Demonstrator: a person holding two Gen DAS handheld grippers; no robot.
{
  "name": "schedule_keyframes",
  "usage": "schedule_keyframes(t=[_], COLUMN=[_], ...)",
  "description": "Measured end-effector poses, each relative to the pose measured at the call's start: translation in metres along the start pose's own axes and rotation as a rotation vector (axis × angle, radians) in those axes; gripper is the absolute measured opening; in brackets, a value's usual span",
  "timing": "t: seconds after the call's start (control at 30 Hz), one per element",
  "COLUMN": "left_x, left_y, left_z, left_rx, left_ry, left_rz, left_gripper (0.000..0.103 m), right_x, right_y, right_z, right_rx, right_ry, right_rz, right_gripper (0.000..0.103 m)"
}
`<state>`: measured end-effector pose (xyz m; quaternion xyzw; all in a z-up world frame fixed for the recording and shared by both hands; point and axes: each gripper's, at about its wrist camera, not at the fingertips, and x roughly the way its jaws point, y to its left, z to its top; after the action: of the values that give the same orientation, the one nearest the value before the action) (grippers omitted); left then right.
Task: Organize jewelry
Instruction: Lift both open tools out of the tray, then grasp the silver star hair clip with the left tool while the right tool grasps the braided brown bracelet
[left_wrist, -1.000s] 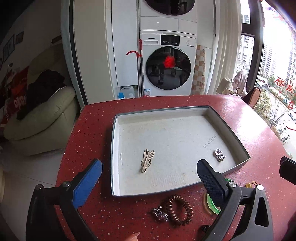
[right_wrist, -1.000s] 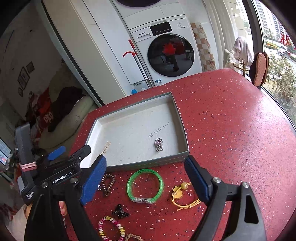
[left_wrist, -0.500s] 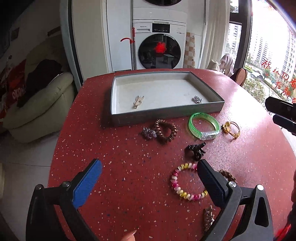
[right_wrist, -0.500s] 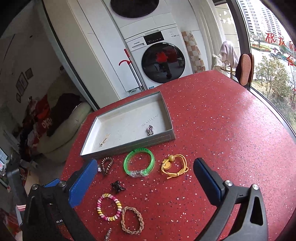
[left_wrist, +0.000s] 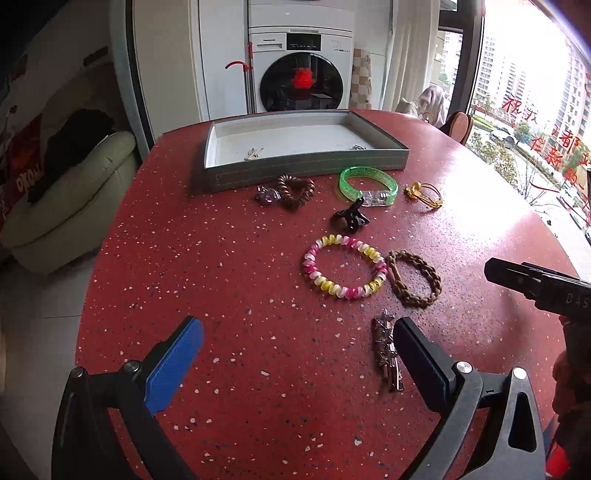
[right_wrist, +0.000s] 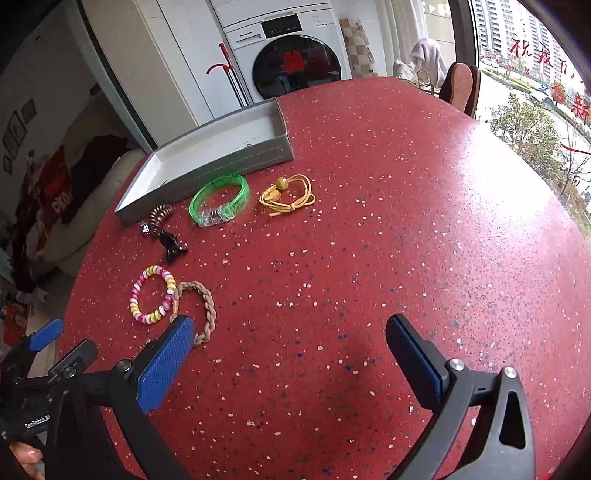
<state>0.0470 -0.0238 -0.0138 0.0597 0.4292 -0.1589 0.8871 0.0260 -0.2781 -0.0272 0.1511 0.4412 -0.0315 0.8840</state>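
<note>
A grey tray (left_wrist: 310, 164) (right_wrist: 207, 170) sits at the far side of the red table, holding a wooden clip (left_wrist: 253, 154) and a small silver piece (left_wrist: 357, 147). In front of it lie a brown coil hair tie (left_wrist: 295, 190), a green bangle (left_wrist: 367, 186) (right_wrist: 218, 203), a yellow cord (left_wrist: 424, 194) (right_wrist: 286, 195), a black claw clip (left_wrist: 350, 219) (right_wrist: 170, 243), a pink-yellow bead bracelet (left_wrist: 345, 271) (right_wrist: 153, 295), a braided brown bracelet (left_wrist: 413, 278) (right_wrist: 201, 308) and a metal hair clip (left_wrist: 387, 350). My left gripper (left_wrist: 295, 343) is open, its right finger beside the metal clip. My right gripper (right_wrist: 288, 339) is open over bare table.
A silver charm (left_wrist: 267, 194) lies beside the coil tie. The right gripper's body (left_wrist: 535, 284) shows at the right edge of the left wrist view. A cream sofa (left_wrist: 66, 192) and washing machine (left_wrist: 301, 70) stand beyond the table. The table's right half is bare red surface (right_wrist: 424, 221).
Both grippers have pulled back from the tray toward the near table edge, bringing the loose bracelets and clips into view. Both stay open and hold nothing.
</note>
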Motion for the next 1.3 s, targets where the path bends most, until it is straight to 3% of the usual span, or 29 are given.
schedule_keyframes(t=[0.1,0.27,0.5,0.63,0.8,0.9,0.97,1.0,1.1,1.13,1.17,1.23,1.3], left_x=[0.008,0.022,0.031,0.030,0.029,0.026,0.025,0.025,0.024,0.023,0.023,0.023,0.021], left_y=[-0.011,-0.018,-0.020,-0.025,-0.030,-0.033,-0.035,-0.034,-0.028,-0.025,-0.022,-0.016,-0.010], left_z=[-0.006,-0.012,-0.016,-0.016,-0.014,-0.014,-0.012,-0.012,-0.011,-0.011,-0.010,-0.010,-0.009], left_rx=[0.019,0.027,0.024,0.045,0.063,0.079,0.088,0.090,0.064,0.045,0.024,-0.009,-0.030], left_ry=[0.040,0.096,0.113,0.098,0.082,0.074,0.067,0.068,0.071,0.074,0.077,0.083,0.082], left_rz=[-0.032,-0.009,-0.010,-0.013,-0.027,-0.037,-0.041,-0.046,-0.076,-0.094,-0.113,-0.137,-0.152], left_gripper=[0.103,0.103,0.103,0.095,0.081,0.066,0.040,0.034,0.034,0.034,0.034,0.032,0.026], right_x=[0.002,0.008,0.023,0.033,0.043,0.045,0.046,0.046,0.043,0.042,0.041,0.039,0.039], right_y=[0.005,0.015,0.029,0.040,0.055,0.066,0.074,0.078,0.083,0.084,0.085,0.084,0.084], right_z=[-0.005,-0.001,0.010,0.014,0.018,0.017,0.013,0.011,0.006,0.005,0.004,0.003,0.003], right_rx=[-0.029,-0.070,-0.128,-0.179,-0.264,-0.328,-0.374,-0.400,-0.434,-0.437,-0.440,-0.443,-0.436], right_ry=[0.019,0.043,0.092,0.124,0.147,0.158,0.165,0.165,0.160,0.160,0.160,0.160,0.157], right_rz=[0.003,0.012,0.033,0.037,0.030,0.018,0.001,-0.018,-0.028,-0.029,-0.023,-0.014,-0.018], right_gripper=[0.103,0.103,0.103,0.094,0.077,0.067,0.065,0.064,0.054,0.046,0.029,0.008,0.008])
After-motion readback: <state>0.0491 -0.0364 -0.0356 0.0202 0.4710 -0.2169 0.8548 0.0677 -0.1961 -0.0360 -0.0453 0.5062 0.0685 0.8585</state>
